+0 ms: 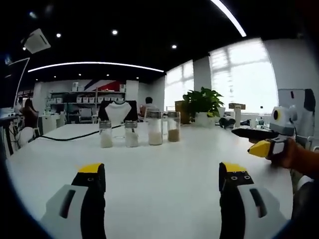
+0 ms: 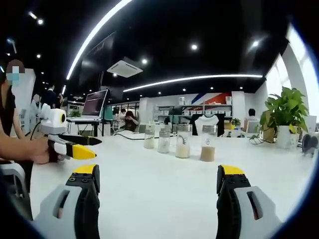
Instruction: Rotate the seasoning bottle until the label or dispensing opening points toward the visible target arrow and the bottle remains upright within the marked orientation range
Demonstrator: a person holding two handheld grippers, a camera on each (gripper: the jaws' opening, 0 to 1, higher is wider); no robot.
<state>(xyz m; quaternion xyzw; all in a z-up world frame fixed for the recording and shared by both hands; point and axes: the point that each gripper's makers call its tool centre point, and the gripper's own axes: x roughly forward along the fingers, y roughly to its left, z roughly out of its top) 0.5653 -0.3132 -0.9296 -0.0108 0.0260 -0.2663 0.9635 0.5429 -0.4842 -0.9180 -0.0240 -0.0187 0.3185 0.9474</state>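
Four clear glass seasoning bottles stand upright in a row on the smooth white table (image 1: 164,174), well ahead of both tools. In the left gripper view: two short ones holding white grains (image 1: 105,133) (image 1: 131,133), a taller one of white powder (image 1: 155,128), and one of brown powder (image 1: 173,126) — all capped in dull metal. The left gripper (image 1: 162,175) is spread wide, gripping nothing; so is the right gripper (image 2: 157,178). A leafy potted plant (image 1: 203,103) sits beyond — glossy green.

Each tool (image 1: 162,174) has black jaws, yellow tips and grey-white slotted side shells
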